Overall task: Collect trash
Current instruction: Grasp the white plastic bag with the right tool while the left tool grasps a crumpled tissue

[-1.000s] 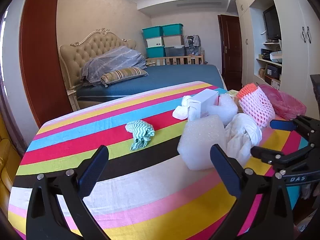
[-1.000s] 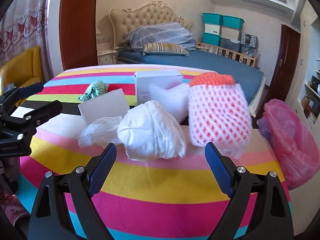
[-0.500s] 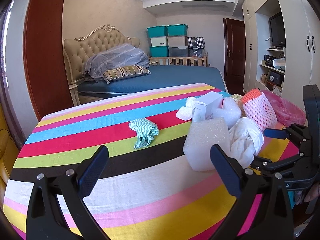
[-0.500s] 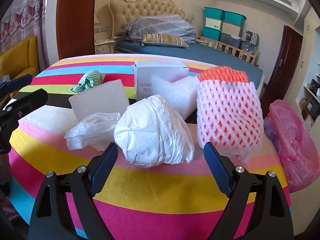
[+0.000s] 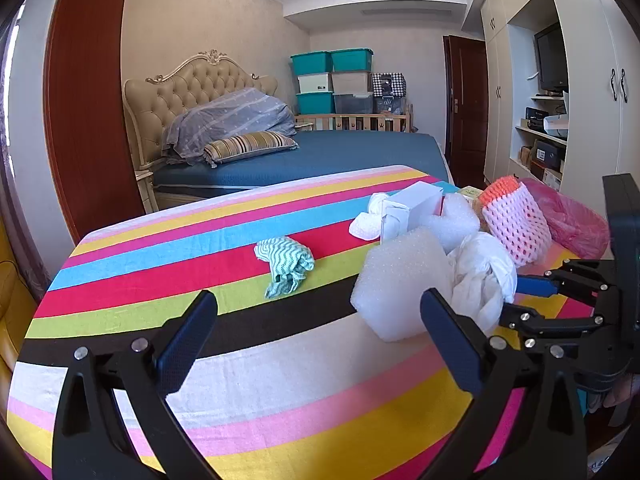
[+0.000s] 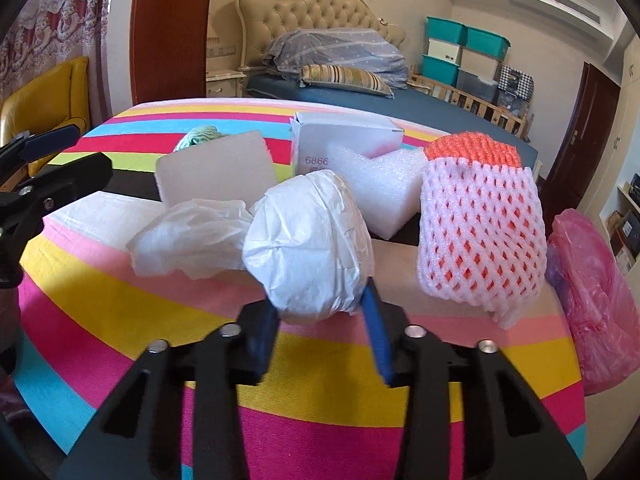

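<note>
Trash: white wad [image 6: 310, 248] pinched by right tongs [image 6: 320, 316] | left tongs [image 5: 320, 344] spread | box [image 6: 344, 142] reads, seemingly, "6866"

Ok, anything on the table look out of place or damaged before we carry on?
Nothing damaged or spilled. The trash sits heaped together, except the green zigzag cloth, lying apart on the striped tablecloth. The right gripper has just closed on the white paper ball.

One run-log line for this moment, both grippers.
phase: grasp | right gripper: jaws just closed on white paper wad | left gripper: open, empty | pink bag: at table edge
</note>
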### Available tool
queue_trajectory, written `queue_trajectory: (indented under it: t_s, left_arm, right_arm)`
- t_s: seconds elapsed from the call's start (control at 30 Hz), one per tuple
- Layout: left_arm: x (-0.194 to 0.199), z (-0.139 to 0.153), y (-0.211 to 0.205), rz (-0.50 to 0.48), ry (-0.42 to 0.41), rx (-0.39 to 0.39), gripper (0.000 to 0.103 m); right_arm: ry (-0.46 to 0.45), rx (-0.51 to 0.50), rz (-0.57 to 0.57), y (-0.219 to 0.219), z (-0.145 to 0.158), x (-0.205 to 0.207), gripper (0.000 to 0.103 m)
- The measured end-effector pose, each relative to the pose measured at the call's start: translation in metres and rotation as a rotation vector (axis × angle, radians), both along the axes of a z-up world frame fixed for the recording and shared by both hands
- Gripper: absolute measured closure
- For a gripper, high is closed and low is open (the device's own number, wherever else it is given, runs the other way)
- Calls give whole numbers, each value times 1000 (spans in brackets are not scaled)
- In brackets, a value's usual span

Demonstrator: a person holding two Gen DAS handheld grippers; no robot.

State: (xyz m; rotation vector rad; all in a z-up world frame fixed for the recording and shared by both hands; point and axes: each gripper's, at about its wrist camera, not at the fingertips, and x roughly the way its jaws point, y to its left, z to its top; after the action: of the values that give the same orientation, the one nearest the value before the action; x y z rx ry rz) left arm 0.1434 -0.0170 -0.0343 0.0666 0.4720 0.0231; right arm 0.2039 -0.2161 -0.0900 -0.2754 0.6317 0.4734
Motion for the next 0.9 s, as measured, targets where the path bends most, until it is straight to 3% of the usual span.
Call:
queue_trajectory:
  t_s: [0.27, 0.43, 0.9]
  left_arm:
    - [1, -1, -2, 4, 5, 13, 5]
    - [2, -2, -6, 2, 11, 25, 5]
    - [6, -10, -20, -93, 86, -56, 5]
  right_arm:
    - [-85, 115, -31, -21, 11, -14, 74]
    - [-89, 162, -47, -30, 12, -21, 74]
    - [-141, 178, -101, -71, 25, -38, 74]
